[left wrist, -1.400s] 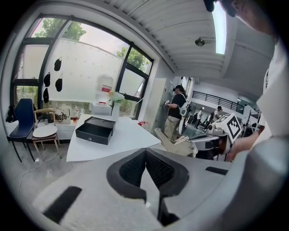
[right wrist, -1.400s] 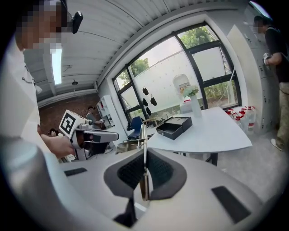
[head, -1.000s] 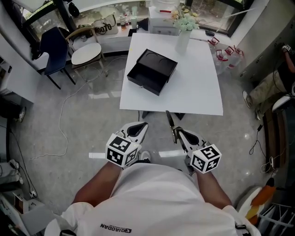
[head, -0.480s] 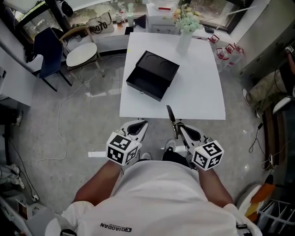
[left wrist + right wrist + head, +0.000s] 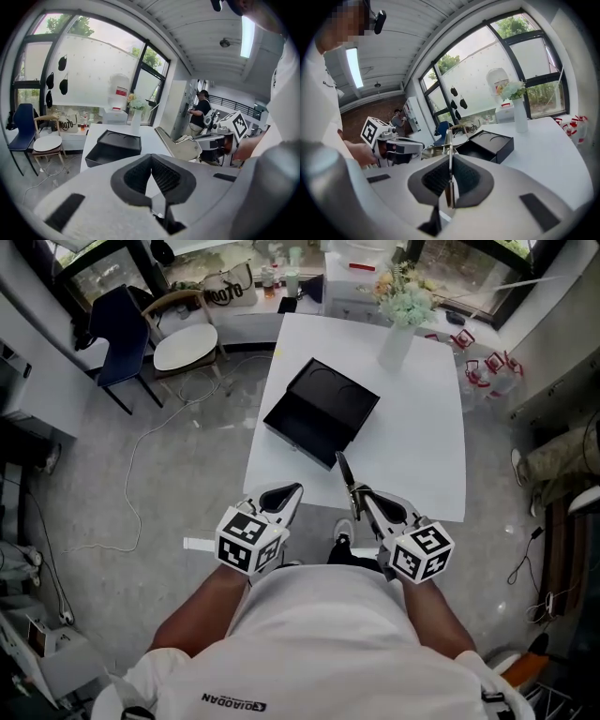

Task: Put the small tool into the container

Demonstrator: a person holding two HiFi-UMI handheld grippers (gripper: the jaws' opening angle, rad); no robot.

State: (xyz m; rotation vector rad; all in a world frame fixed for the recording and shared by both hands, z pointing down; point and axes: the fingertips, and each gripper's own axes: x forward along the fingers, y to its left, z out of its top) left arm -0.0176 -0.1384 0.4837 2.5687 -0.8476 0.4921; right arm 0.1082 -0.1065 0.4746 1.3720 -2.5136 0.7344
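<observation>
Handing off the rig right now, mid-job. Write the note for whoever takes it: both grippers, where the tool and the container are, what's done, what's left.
Right gripper: shut on the small tool, which sticks out forward past the jaws.
Left gripper: shut, nothing between its jaws, held beside the right one.
Black container: on the white table, open side toward the person; the tool is not in it.
Done: tool is in hand, at the table's near edge.
Left: carry the tool over the open compartment, lower it in, release.
</observation>
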